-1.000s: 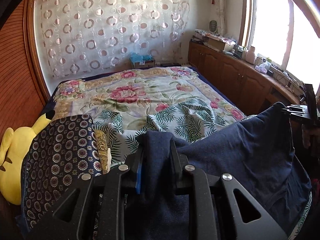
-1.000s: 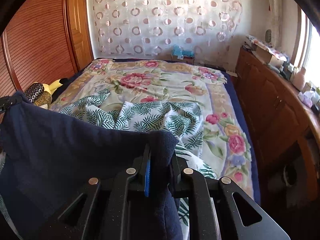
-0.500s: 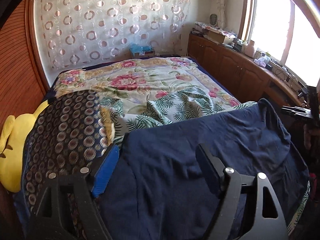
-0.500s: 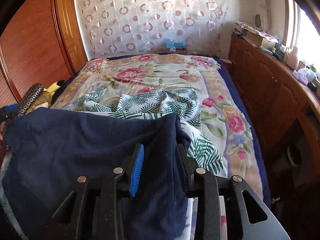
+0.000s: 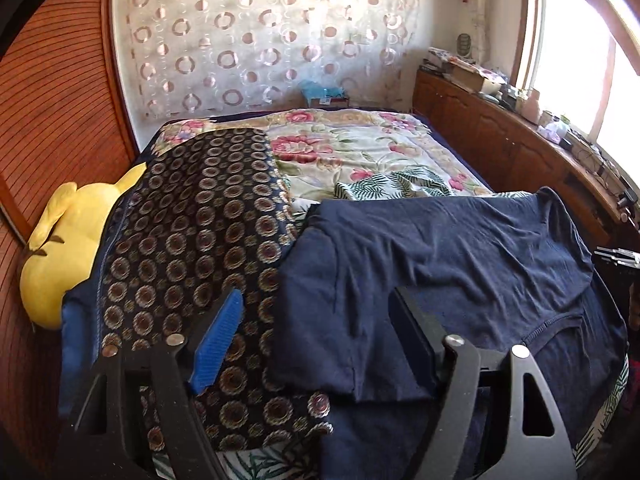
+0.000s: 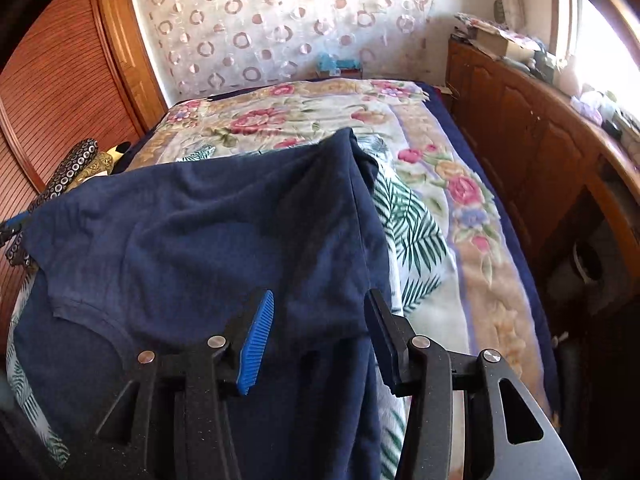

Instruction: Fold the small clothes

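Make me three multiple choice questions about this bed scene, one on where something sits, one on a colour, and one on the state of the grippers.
1. Where is the yellow plush toy?
A. beside the patterned cloth, at the bed's left edge
B. on the windowsill
C. on the navy shirt

2. What colour is the ribbed pad on each gripper?
A. red
B. blue
C. green

3. How do the left gripper and right gripper stand?
A. both clamped on cloth
B. one clamped
C. both open

Answers: A, it lies left of the cloth; B, the pads show blue; C, the fingers stand apart over the shirt.

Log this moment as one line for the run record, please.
left gripper: open, empty | right gripper: open, empty | navy shirt: folded over, lying on bed | next: probably regrip
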Demonstrator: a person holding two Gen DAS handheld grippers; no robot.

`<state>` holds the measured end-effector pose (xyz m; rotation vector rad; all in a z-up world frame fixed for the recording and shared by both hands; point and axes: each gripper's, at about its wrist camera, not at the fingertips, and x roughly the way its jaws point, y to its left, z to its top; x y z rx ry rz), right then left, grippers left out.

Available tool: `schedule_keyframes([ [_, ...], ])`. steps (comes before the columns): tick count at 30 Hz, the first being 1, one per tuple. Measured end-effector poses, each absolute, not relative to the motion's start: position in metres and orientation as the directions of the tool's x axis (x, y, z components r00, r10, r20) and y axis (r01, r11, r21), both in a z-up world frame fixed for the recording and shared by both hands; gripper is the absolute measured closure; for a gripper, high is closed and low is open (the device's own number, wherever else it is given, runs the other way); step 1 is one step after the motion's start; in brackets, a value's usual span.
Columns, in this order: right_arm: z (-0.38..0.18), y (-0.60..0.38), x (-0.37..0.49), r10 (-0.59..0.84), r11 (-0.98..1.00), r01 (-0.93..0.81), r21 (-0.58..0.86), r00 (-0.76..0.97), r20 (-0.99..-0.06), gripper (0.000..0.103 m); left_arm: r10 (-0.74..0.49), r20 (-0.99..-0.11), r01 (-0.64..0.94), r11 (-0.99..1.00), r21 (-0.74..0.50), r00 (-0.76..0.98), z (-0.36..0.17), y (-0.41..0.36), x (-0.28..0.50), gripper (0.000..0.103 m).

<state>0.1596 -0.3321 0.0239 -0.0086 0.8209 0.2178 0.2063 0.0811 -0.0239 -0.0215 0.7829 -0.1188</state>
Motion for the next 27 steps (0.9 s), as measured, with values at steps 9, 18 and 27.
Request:
schedule_keyframes([
  [9, 0.021, -0.328, 0.154, 0.173, 0.980, -0.187, 0.064, 0.654, -0.736, 0.054, -0.146, -0.722, 0.109, 0.989, -0.097, 0.676, -0.038, 0.083, 0.191, 0.046],
  [18, 0.015, -0.328, 0.149, 0.180, 0.979, -0.188, 0.074, 0.647, -0.740, 0.054, -0.129, -0.734, 0.095, 0.992, -0.088, 0.667, -0.048, 0.080, 0.190, 0.046],
  [27, 0.006, -0.331, 0.160, 0.184, 0.981, -0.162, 0.103, 0.636, -0.749, 0.054, -0.146, -0.728, 0.102, 0.989, -0.105, 0.670, -0.052, 0.076, 0.187, 0.067],
])
